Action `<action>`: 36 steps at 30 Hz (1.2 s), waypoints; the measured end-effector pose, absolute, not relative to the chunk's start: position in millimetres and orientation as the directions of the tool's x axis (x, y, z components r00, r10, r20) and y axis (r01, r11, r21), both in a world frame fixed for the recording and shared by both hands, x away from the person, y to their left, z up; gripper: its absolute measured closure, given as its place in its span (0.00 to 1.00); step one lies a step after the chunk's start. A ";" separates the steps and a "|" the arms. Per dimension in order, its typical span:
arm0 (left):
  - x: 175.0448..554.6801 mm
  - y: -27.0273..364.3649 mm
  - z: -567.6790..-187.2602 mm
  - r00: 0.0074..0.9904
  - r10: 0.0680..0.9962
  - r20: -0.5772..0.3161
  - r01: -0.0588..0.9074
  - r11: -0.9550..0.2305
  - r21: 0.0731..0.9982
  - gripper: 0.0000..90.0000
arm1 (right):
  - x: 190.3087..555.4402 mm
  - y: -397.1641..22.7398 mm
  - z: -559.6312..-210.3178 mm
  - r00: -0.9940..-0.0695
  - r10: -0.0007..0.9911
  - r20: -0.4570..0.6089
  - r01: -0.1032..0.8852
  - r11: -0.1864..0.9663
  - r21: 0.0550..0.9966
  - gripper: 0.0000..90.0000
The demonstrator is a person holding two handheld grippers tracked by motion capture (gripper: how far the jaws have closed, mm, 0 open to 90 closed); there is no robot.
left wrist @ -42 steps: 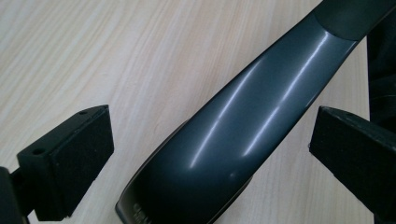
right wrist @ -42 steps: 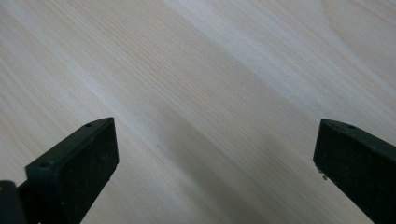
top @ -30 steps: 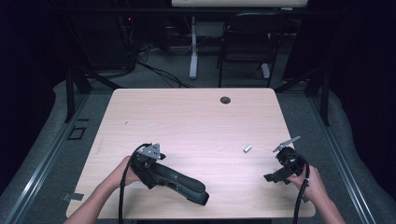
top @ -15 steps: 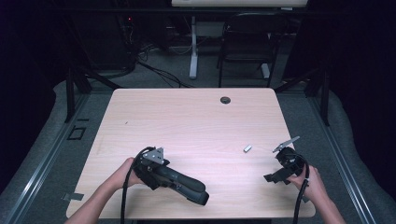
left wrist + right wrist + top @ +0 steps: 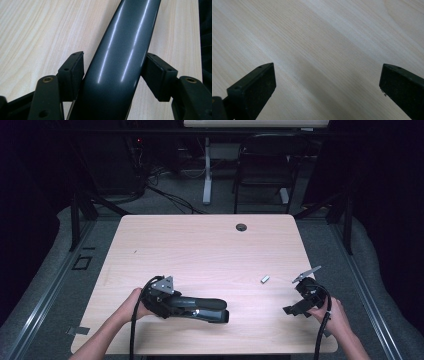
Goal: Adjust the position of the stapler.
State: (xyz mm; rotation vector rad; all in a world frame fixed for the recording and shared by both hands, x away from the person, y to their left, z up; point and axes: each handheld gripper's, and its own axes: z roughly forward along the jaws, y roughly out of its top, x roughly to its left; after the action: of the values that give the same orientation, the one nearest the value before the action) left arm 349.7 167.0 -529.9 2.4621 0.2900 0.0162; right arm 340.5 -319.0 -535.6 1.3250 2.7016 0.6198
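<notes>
Your left gripper (image 5: 113,75) has just been closing; its matte pads touch the glossy, dark grey, rounded stapler (image 5: 120,57) lying near the pale wood-grain table's (image 5: 200,250) front edge. Your right gripper (image 5: 327,85) gapes wide above bare wood. Farther off lies a small silvery metal piece (image 5: 265,279).

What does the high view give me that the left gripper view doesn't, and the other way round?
High view adds: the right gripper, a small silver piece near it, and the table's round hole. Left gripper view adds: the left gripper's pads meeting the flanks of the dark tool; its jaws have just been closing on it. Shared: that tool lying on the wooden table.
</notes>
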 end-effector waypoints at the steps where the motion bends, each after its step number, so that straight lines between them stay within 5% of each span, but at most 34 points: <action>1: 349.7 167.0 -529.9 0.975 0.212 -0.060 0.204 -0.764 0.612 0.41 | 340.5 -319.0 -535.6 -0.626 0.772 0.113 0.744 0.547 0.384 0.00; 36: 351.5 154.3 -526.6 0.993 0.109 -0.036 0.109 -0.796 0.596 0.57 | 341.0 -317.7 -536.5 -0.628 0.773 0.090 0.740 0.558 0.376 0.02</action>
State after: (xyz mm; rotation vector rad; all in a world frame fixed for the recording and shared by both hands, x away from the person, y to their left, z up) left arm 351.5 154.3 -526.6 2.4975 0.1512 0.0005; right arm 341.0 -317.7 -536.5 1.3128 2.6967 0.5890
